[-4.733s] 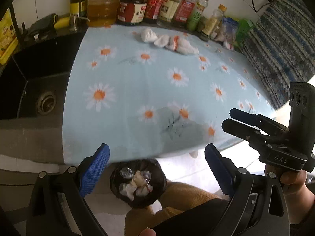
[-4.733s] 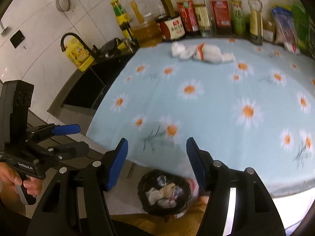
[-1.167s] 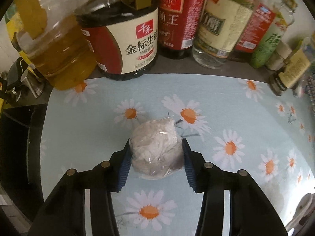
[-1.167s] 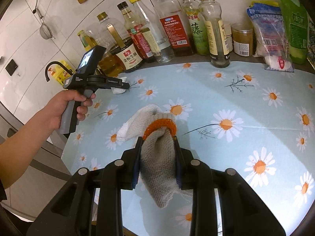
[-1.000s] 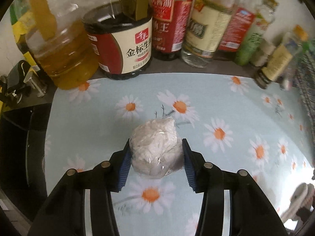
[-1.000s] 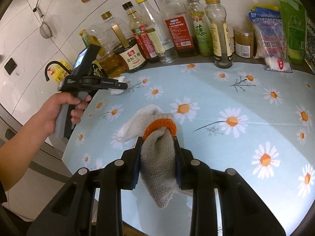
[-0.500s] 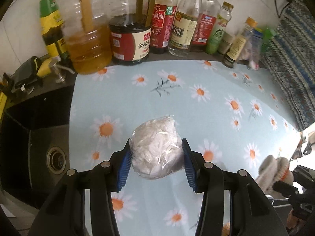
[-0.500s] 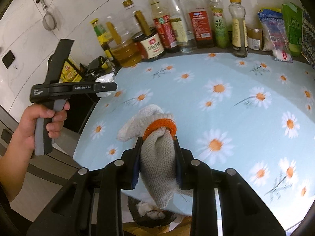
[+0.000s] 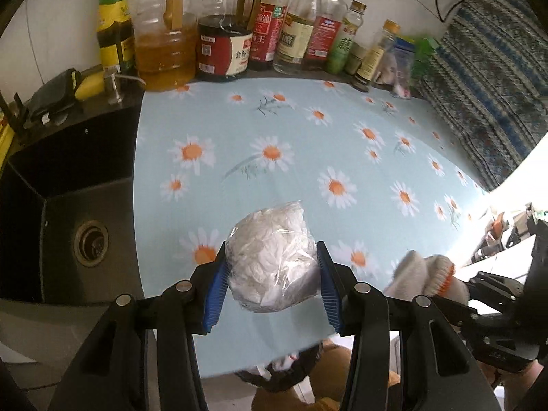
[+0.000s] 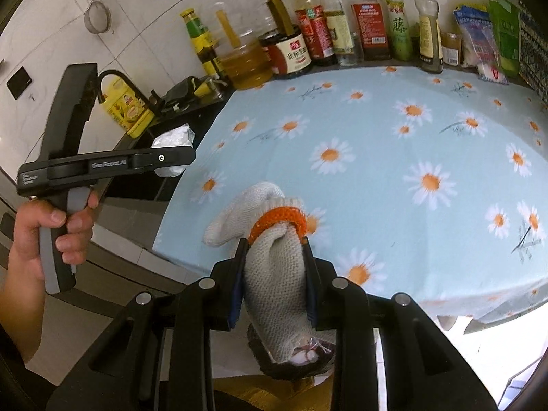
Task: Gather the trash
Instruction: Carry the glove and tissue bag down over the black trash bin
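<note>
My left gripper (image 9: 270,291) is shut on a crumpled white plastic wad (image 9: 272,262), held above the front part of the daisy-print counter (image 9: 308,157). My right gripper (image 10: 273,282) is shut on a grey knit glove with an orange cuff (image 10: 274,267), which hangs past the counter's front edge. Below the glove sits a black-lined trash bin (image 10: 294,359) with white scraps inside; its rim (image 9: 274,373) also peeks under the counter edge in the left wrist view. The glove (image 9: 424,274) shows at lower right there, and the left gripper with the wad (image 10: 171,144) appears at left in the right wrist view.
Oil, sauce and vinegar bottles (image 9: 222,44) line the back wall. A black sink (image 9: 68,205) with a drain lies left of the counter, with a yellow bottle (image 10: 126,109) beside the tap. Packets (image 10: 479,34) stand at the back right. A hand (image 10: 51,236) grips the left tool.
Both grippers have drawn back from the bottles toward the counter's front edge, still holding the wad and the glove. The trash bin has come into view below the glove.
</note>
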Available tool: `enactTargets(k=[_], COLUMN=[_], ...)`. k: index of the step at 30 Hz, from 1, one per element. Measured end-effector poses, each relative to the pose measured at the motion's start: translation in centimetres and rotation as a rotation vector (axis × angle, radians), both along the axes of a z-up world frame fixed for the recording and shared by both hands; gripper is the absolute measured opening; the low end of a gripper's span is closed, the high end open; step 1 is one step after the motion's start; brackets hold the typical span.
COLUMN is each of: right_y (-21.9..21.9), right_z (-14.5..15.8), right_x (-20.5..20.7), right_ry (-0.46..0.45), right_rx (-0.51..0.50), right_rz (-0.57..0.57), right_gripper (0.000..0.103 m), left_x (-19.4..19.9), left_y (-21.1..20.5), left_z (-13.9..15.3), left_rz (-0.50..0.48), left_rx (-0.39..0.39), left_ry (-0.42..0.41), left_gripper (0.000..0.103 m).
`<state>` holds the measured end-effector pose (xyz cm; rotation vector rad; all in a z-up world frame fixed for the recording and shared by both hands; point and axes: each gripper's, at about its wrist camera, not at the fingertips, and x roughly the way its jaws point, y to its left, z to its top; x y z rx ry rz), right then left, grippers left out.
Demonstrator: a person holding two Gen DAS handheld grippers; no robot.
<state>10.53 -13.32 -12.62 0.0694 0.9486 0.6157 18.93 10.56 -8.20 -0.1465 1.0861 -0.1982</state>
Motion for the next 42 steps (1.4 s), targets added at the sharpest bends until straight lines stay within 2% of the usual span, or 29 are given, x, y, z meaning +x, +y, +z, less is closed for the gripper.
enactTargets(k=[18,24,31,42], right_y=[1.5,0.9,0.4,1.9], right_z=[-6.4,-9.4,-13.3,-19.9], right_x=[-4.7,-5.0,-4.9,-4.1], right_ry=[0.142,0.21,0.317,0.391], right_rx=[-0.046,-0.073,-0.083,-0.141], right_rz=[0.034,0.019,-0.007,-0.002], right_gripper=[0.031,0.031,0.031,0.032], left_x=[-9.5,-12.1,-13.5,-14.0], left_y=[-0.8,-2.1,-2.3,-2.1], left_z=[-6.3,-9.4,-14.0,-21.1], left_rz=[-0.032,-0.051,-0.035,-0.011], left_rx=[-0.055,-0.079,-0.092,-0.062], left_ry=[0.145,0.231,0.327,0.44], left_gripper=[0.046,0.046,0.046,0.046])
